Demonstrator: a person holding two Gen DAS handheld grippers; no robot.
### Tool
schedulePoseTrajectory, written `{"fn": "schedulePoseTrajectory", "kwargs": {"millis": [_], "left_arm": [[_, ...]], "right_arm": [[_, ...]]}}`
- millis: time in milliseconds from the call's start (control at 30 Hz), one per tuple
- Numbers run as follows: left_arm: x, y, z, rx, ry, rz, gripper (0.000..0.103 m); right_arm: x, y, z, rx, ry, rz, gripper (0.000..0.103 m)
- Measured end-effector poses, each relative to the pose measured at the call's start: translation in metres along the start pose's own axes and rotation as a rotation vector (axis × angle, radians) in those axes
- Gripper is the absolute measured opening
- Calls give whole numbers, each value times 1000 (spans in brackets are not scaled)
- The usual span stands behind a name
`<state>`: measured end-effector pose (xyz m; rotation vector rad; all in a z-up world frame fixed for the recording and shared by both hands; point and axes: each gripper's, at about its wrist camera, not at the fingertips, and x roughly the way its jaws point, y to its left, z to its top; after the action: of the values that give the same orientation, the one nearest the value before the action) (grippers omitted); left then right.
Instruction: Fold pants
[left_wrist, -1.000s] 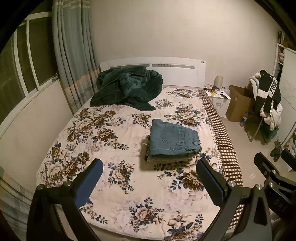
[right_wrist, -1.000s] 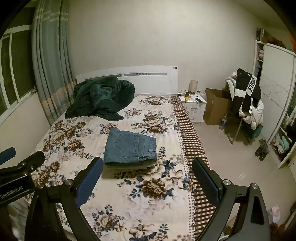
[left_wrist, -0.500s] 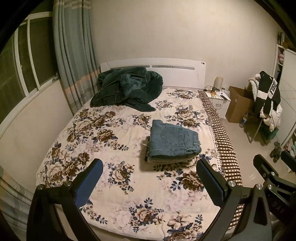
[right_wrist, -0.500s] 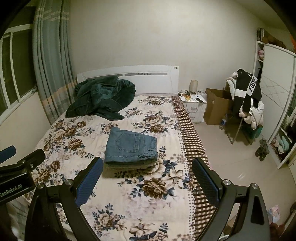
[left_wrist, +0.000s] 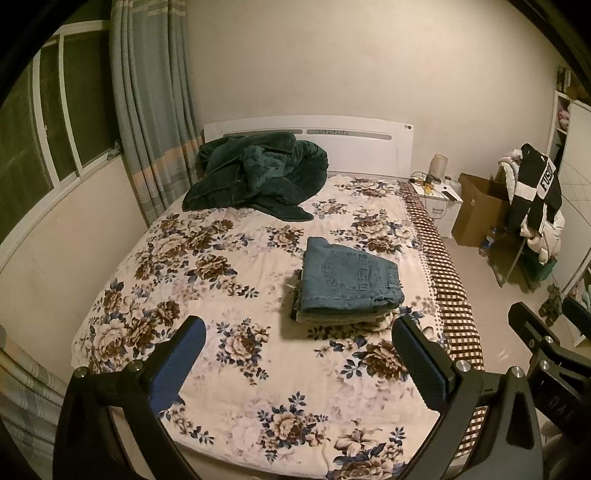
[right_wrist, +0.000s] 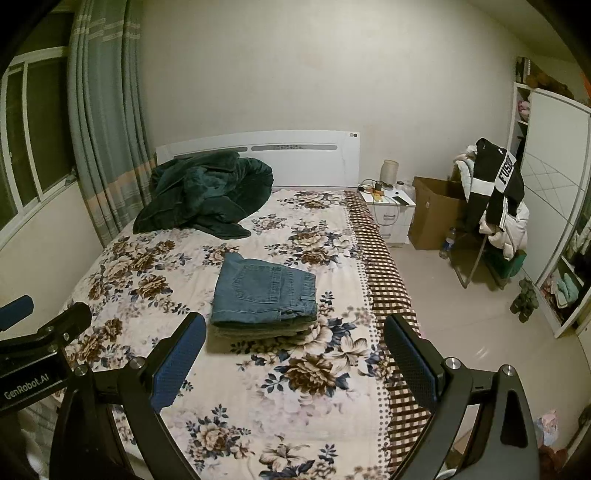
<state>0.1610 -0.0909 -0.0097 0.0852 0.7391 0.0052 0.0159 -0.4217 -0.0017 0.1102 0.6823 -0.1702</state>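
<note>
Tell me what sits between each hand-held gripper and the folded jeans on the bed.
Nothing visible does. Only bare floral bedspread lies between the open left hand-held gripper and the folded jeans, and the same goes for the open right hand-held gripper. The green blanket lies beyond the jeans, near the headboard.

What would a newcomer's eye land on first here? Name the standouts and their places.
The folded blue jeans sit atop a small stack mid-bed on the floral bedspread. A rumpled dark green blanket is heaped by the headboard. In the foreground, the left claw and right claw hang open, empty.
</note>
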Motion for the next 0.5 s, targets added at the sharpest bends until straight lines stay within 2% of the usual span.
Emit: {"fn": "schedulePoseTrajectory", "kwargs": {"millis": [500], "left_arm": [[-2, 1, -3, -5, 1, 5, 103]], "right_arm": [[0, 1, 1, -4, 0, 4, 99]]}}
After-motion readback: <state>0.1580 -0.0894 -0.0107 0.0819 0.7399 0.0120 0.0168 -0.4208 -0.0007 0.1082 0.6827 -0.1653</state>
